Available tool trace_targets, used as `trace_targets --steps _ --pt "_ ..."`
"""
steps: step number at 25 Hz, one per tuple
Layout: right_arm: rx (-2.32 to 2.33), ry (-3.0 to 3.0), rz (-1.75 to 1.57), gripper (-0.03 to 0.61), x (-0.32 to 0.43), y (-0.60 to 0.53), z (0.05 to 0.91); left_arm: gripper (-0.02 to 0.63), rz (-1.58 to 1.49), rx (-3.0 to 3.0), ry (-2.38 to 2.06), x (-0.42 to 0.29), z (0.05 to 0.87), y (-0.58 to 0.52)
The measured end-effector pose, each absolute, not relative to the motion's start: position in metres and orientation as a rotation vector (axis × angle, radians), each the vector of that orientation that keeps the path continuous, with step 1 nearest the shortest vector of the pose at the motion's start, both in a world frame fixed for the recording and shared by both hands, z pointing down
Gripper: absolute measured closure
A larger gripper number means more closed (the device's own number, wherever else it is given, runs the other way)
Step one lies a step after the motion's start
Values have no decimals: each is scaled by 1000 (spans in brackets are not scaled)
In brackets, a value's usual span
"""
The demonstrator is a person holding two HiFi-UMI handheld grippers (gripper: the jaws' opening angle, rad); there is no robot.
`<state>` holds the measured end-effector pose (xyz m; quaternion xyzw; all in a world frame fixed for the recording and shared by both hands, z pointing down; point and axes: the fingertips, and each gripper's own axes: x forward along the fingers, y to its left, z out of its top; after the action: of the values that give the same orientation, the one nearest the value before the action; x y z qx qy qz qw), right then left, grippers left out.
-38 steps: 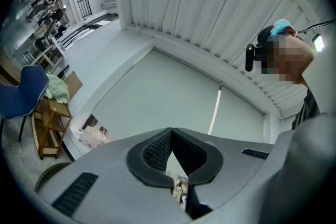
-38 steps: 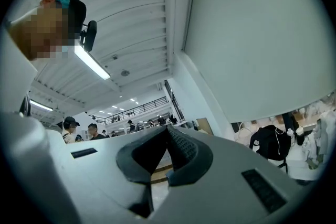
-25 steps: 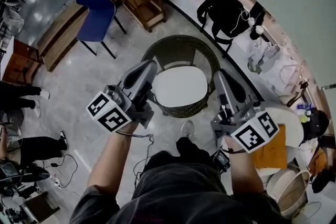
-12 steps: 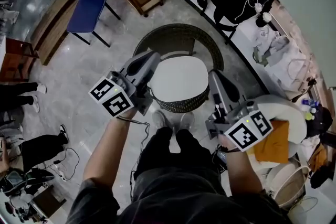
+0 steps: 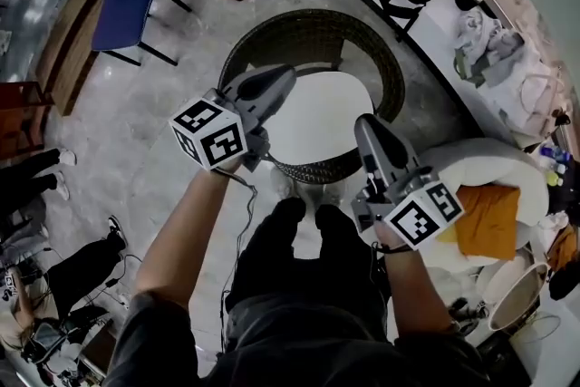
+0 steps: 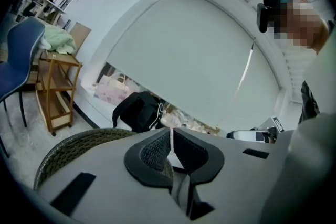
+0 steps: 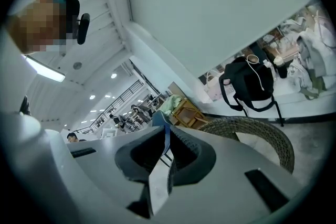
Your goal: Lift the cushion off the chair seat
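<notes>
White cushion (image 5: 319,115) lies on the seat of the wicker chair (image 5: 299,32), the left gripper (image 5: 286,75) and right gripper (image 5: 364,126) flanking it, both closed and empty, likely to take opposite edges.

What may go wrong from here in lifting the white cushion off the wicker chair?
1. The right gripper is shut and the left gripper is only starting to open its jaws, with nothing between them. Like this they may push the cushion, not grasp it.
2. The wicker chair has a raised back curving around the cushion, so a gripper or the lifted cushion may catch on it.
</notes>
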<state>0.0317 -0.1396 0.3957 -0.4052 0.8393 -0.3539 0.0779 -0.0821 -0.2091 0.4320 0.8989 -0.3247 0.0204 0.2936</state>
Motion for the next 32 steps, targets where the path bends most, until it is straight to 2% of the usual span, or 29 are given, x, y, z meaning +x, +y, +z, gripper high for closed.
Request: trace_targets --steps 12,15,18,26,32 --pt "-1387 2433 -1353 561 35 -134 589 491 504 2325 -707 -77 636 -249" --pt "-1411 2398 -1438 499 35 -126 631 469 637 2323 -657 -73 678 -250" --pt "-1435 2341 -1527 467 35 -117 672 443 769 2320 -583 -67 715 -251" --pt "-1492 2217 -1756 431 34 -70 783 417 1052 2312 -430 -62 800 -249" --pt "-1561 2093 -1876 414 37 -34 832 411 1165 2272 -349 -62 840 -250"
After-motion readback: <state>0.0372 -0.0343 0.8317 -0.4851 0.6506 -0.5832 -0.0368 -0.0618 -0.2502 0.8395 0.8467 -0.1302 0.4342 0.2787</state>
